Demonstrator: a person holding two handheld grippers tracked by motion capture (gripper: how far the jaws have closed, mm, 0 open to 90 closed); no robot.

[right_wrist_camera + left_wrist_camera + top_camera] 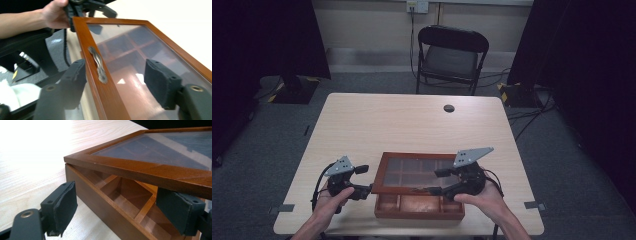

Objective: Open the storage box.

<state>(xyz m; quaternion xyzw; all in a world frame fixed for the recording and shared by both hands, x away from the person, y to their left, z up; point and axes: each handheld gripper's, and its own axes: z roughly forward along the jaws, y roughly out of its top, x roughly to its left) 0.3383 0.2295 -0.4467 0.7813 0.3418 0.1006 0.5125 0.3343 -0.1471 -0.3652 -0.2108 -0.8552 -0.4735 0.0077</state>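
A wooden box (419, 206) with a glass lid (414, 172) sits at the near edge of the table (362, 120), between the two hands. The lid is lifted partway, and little wooden rooms show inside the box.

The lid could drop and bang shut. The right gripper (115, 82) has its jaws apart around the lid's front edge, where the metal handle (98, 65) is, and its pads do not press on the wood. So nothing on that side seems to hold the lid up.

The left gripper (117, 207) is open too. One pad is outside the box wall and the other is under the lid's corner, which may rest on it. If that hand slips away, the lid may fall. The glass could crack.

In the high view, the left gripper (349, 182) points at the box from the left. The right hand (484, 200) holds its tool from the right, pointing in across the lid.
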